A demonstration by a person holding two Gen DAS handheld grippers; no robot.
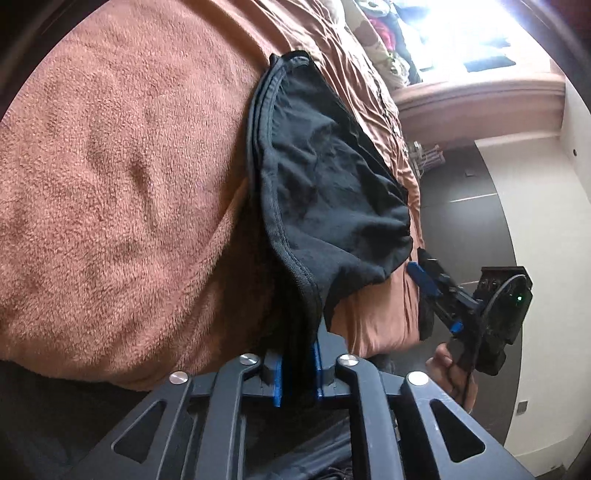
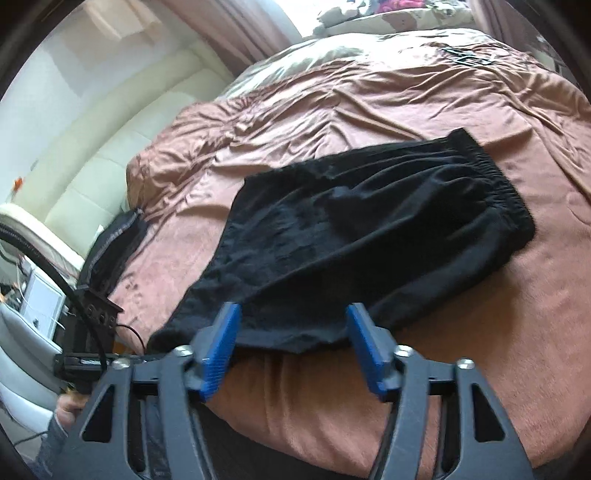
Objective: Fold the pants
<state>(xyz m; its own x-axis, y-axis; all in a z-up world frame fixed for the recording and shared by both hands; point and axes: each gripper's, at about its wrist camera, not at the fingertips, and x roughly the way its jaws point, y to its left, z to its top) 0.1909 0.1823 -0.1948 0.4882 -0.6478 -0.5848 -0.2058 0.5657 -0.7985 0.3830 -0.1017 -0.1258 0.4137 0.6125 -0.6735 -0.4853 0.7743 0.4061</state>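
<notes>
The black pants lie folded on a brown blanket, their elastic waistband at the far right in the right wrist view. My left gripper is shut on a bunched edge of the black fabric, which rises out from between its blue pads. My right gripper stands open at the near hem of the pants; the hem lies between its blue pads, which do not press on it. In the left wrist view the right gripper sits at the pants' right corner, held by a hand.
A brown fleece blanket covers the near part of the bed, and a wrinkled satin sheet lies beyond. A cream padded headboard stands at the left. Pillows and clutter lie at the far end. The bed's near edge drops off below the grippers.
</notes>
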